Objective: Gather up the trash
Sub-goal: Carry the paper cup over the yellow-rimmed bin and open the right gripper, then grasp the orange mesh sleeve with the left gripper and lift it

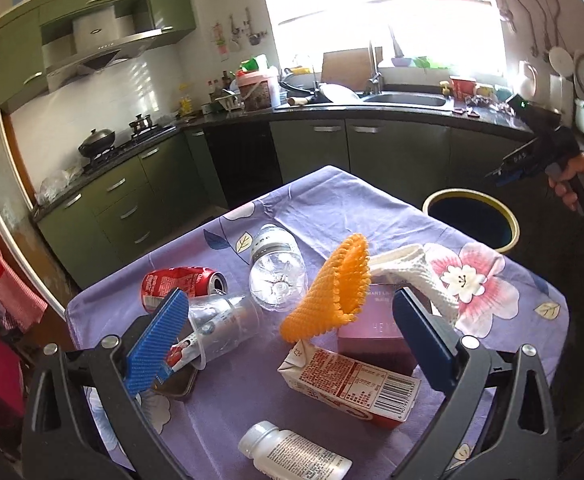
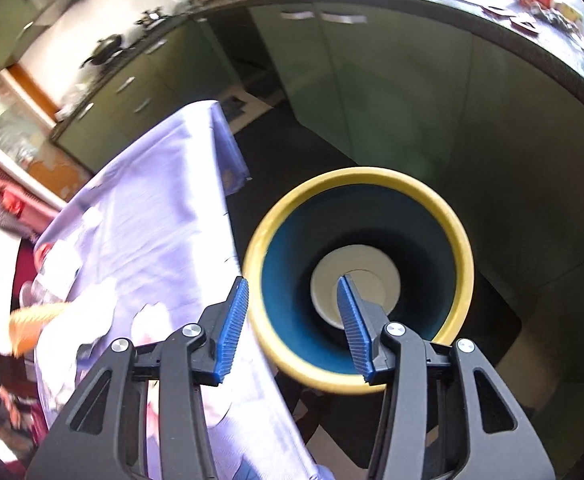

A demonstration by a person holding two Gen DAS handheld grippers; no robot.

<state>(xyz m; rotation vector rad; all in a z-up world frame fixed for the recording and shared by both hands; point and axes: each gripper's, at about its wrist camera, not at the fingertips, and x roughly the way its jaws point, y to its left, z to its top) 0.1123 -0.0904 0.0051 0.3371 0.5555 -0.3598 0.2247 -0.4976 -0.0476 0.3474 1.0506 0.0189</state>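
left tongs (image 1: 292, 344) gape empty over litter on the bench (image 1: 332, 208): orange foam net (image 1: 332, 292), milk carton (image 1: 352, 384); right tongs (image 2: 294, 320) parted, empty, above the yellow-rimmed bin (image 2: 358, 280) beside it

bin mouth (image 2: 358, 276) unobstructed — orange net (image 1: 328, 288) rises amid crowded litter.

Home kitchen: green cabinets (image 1: 127, 200), range hood (image 1: 99, 50) w/ wok (image 1: 96, 141) far left of tool, sink (image 1: 406, 99) straight ahead under window.
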